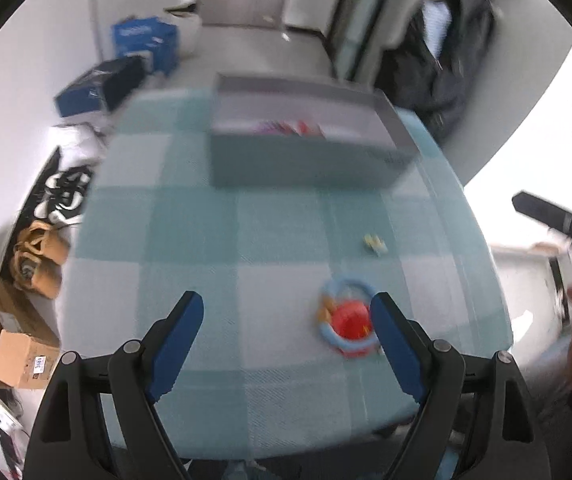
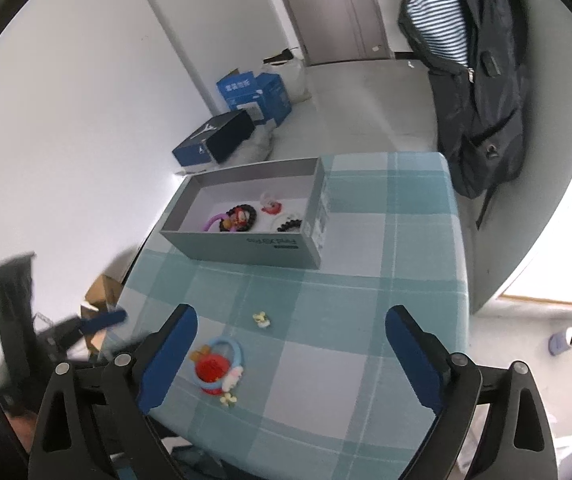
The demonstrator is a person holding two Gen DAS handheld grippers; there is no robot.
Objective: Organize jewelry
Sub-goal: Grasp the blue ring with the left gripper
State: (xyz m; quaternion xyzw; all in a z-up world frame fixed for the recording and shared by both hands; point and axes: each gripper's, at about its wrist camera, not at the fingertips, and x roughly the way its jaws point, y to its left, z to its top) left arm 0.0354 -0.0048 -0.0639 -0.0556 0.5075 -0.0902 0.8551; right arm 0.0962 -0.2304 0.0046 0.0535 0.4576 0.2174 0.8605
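A light-blue ring bracelet with a red charm (image 1: 347,320) lies on the teal checked tablecloth (image 1: 190,240), just inside the right finger of my open, empty left gripper (image 1: 287,300). In the right wrist view the same bracelet (image 2: 216,368) rests beside the left finger of my right gripper (image 2: 291,314), which is wide open and empty. A small yellow piece (image 2: 261,319) lies further in, and another (image 2: 228,399) sits by the bracelet. The grey open box (image 2: 246,246) at the table's far side holds a black ring with a charm (image 2: 240,216), a pink-red piece (image 2: 270,205) and a black bead band (image 2: 289,224).
A dark backpack (image 2: 481,80) hangs past the table's far right corner. Blue boxes (image 2: 254,96) stand on the floor by the wall. Shoes (image 1: 42,256) and cardboard boxes (image 1: 18,360) lie on the floor left of the table.
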